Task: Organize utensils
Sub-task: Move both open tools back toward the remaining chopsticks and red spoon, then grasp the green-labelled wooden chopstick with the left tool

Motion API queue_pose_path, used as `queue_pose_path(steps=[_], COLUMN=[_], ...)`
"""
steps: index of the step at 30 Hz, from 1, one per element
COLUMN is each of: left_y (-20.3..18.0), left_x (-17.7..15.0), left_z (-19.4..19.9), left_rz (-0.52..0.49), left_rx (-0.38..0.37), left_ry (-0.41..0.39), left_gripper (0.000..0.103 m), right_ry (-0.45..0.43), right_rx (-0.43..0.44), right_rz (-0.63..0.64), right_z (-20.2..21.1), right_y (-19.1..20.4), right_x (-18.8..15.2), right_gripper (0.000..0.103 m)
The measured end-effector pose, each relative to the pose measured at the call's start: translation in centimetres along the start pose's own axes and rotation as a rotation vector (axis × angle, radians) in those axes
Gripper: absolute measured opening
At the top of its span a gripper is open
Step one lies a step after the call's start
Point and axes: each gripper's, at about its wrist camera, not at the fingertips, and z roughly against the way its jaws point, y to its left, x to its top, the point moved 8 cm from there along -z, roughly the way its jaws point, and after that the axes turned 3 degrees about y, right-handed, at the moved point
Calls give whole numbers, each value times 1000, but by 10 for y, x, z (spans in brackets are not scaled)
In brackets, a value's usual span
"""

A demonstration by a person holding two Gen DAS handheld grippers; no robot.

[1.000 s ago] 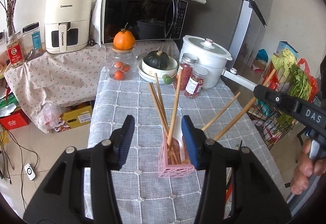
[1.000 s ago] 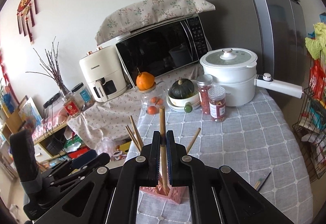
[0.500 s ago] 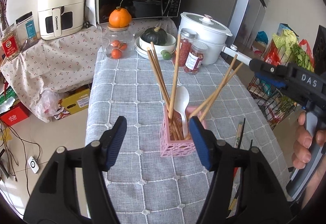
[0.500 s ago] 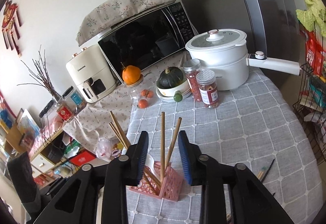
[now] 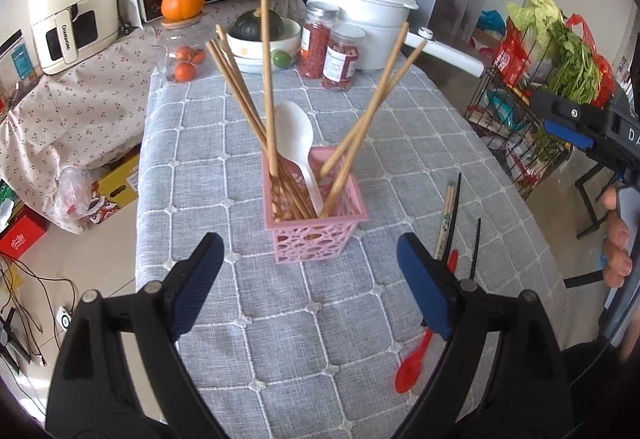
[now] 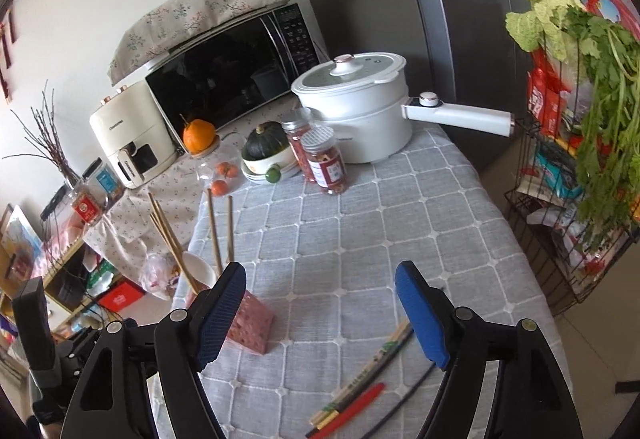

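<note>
Pink lattice holder (image 5: pixel 316 217) stands upright near the middle of the counter (image 5: pixel 360 339), on the grey checked cloth, closer to the counter's left edge than its right in the left wrist view. In it: wooden chopsticks (image 5: pixel 269 91) fanned out to both sides, and a white spoon (image 5: pixel 297 143) leaning bowl-up. Left gripper (image 5: pixel 308 281) hangs just short of the holder, jaws opening and wide, bare cloth between them, pads touching nothing. Right gripper (image 6: pixel 320 311) sits to the right of the holder, jaws also opening and wide, empty; its left pad hides part of the holder's rim, so contact there is uncertain, though it looks apart. Loose on the cloth between the holder and the right edge: a paper-sleeved chopstick pair (image 6: pixel 362 379), black chopsticks (image 5: pixel 476 247), and a red spoon (image 5: pixel 412 361) lying flat, partly under the left gripper's right jaw in that view. Open cloth runs from the holder back toward the jars (image 5: pixel 336 51), bowl with squash (image 5: pixel 260 35) and white pot (image 5: pixel 360 19) lined along the far edge. Pot handle overhangs the right edge; a wire rack (image 6: pixel 568 239) of greens stands just off it.
</note>
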Motion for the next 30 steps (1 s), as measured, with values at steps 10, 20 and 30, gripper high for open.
queue_pose_path(steps=[10,20,30], left_y=[-33,-65,-123], left_x=[-16,-16,-1], left_z=[-25,-54,-103], left_rz=[-70,-104,-111], left_rx=[5,-14,-96], left_ry=[108,191,259], left_gripper=[89,89,67], right_ry=[167,340,469], right_rx=[-120,-197,-232], right_rz=[-63,-59,-186], right_z=[-12,-35,-60], right_y=[-70,-107,-157], right_x=[-37,-61,-80], right_gripper=[83,85,85])
